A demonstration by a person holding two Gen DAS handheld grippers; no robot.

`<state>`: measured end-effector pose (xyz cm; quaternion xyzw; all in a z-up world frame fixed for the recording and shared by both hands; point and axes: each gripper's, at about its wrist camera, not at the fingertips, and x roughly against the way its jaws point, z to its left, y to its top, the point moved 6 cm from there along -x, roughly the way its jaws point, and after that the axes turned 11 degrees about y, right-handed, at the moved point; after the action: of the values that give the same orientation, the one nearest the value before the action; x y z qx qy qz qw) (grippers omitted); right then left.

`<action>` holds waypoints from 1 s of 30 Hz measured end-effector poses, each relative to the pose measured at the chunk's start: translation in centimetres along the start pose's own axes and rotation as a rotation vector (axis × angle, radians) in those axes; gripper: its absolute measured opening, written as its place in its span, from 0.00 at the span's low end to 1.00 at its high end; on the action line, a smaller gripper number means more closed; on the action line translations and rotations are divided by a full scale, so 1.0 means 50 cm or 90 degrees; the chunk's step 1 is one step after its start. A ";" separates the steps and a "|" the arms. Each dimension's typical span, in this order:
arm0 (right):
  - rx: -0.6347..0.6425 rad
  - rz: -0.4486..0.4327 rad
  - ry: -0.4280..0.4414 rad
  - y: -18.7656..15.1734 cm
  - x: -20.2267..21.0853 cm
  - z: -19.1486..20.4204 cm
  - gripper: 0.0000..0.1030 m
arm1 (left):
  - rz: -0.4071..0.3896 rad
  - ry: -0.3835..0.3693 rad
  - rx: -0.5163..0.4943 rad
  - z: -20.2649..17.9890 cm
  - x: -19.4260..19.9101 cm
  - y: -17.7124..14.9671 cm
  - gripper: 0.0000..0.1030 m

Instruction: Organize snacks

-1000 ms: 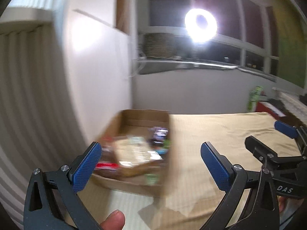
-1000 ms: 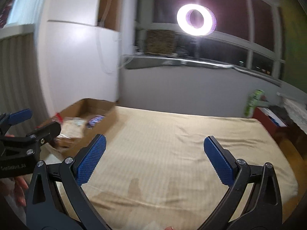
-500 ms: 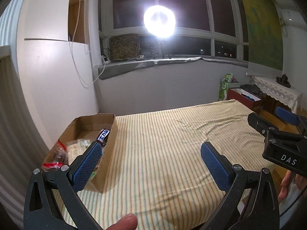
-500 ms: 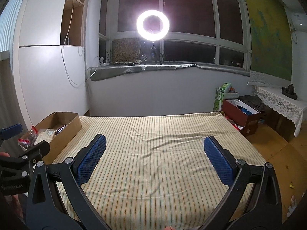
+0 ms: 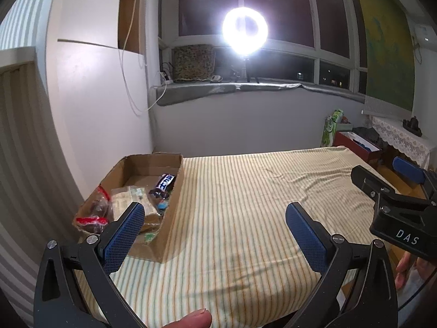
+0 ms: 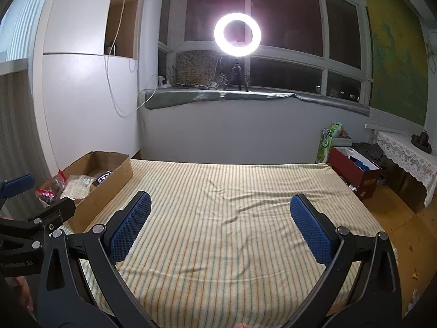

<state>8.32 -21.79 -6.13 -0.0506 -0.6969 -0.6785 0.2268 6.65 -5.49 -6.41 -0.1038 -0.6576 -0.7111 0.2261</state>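
Hovering spread and empty, both claws [image 5: 215, 228] [image 6: 220, 228] face striped bedding [image 6: 232, 205]; snack box [image 5: 172, 199] sits left.

Home bedroom, striped bed [image 6: 232, 218], dark window [image 6: 273, 27], ring light [image 6: 237, 34] on sill, lace-covered side table [image 6: 407, 150]

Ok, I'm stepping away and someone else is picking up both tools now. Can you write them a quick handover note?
Left hand-held gripper: open, empty, in the air near the cardboard box.
Right hand-held gripper: open, empty, over the striped bedspread.
Snacks: all those visible lie in the box at the bed's left edge, including a dark wrapped bar and clear bags.
Done: no snack lies on the bedspread.
Left: cannot tell; check whether the box contents need sorting.
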 end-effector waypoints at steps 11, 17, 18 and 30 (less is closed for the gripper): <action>0.009 0.005 0.005 -0.001 -0.001 0.016 1.00 | 0.003 0.005 0.014 0.016 0.001 -0.004 0.99; 0.009 0.005 0.005 0.000 -0.001 0.015 1.00 | 0.005 0.006 0.014 0.017 0.002 -0.004 0.99; 0.009 0.004 0.005 0.000 -0.001 0.014 1.00 | 0.004 0.006 0.014 0.017 0.002 -0.004 0.99; 0.009 -0.001 0.004 0.007 0.003 0.014 1.00 | 0.001 0.004 0.005 0.015 0.004 -0.002 0.99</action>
<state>8.14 -21.12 -5.71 -0.0461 -0.7008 -0.6741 0.2289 6.32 -4.78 -6.31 -0.1013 -0.6597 -0.7084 0.2294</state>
